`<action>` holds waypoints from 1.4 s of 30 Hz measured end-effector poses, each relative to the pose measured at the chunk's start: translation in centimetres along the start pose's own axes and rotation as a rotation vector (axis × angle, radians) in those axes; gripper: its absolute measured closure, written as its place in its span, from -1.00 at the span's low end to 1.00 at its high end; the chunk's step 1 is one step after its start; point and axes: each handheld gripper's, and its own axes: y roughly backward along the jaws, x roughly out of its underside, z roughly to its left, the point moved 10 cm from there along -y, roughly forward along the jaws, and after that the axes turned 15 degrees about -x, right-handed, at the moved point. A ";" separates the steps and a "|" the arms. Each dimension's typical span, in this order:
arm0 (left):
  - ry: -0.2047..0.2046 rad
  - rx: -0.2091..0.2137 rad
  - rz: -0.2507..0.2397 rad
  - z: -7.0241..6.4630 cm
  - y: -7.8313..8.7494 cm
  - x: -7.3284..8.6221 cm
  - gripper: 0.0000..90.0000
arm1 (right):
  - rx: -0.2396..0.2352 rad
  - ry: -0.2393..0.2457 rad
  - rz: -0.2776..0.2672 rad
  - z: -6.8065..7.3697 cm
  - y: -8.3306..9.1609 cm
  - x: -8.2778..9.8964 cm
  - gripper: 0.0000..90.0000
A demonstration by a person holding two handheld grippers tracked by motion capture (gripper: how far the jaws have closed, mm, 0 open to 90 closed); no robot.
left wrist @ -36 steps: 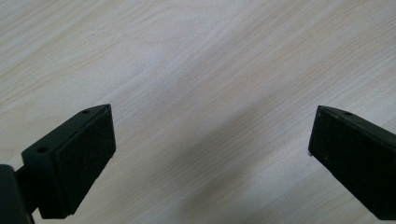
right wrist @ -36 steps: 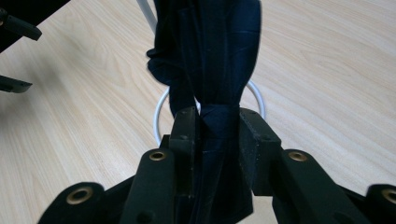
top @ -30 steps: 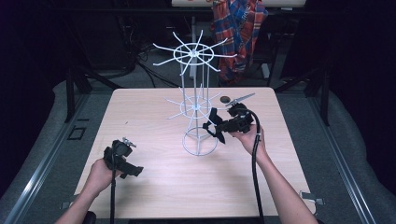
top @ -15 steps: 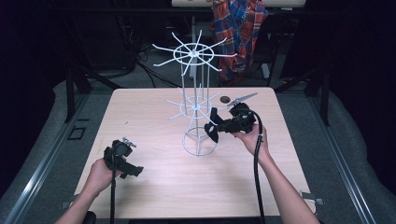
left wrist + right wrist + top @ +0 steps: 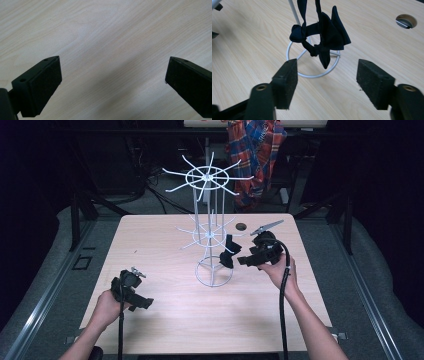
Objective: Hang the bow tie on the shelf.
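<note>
Dark bow tie (image 5: 322, 37) on white rack (image 5: 210, 232), right gripper (image 5: 327, 80) just opening, empty

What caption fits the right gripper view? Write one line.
Open right tool facing a dark bow tie hanging on the white wire rack.

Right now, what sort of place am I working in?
Probably a lab or studio recording bench: a pale wooden table ringed by dark drapes, a white wire display rack with a black bow tie hung on it.

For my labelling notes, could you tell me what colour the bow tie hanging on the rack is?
The bow tie is dark navy, almost black; the right gripper view shows it best.
</note>
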 end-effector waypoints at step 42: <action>0.000 -0.001 -0.004 -0.1 0.1 0.0 -0.99 | 0.051 -0.047 0.147 0.0 3.6 8.4 -0.74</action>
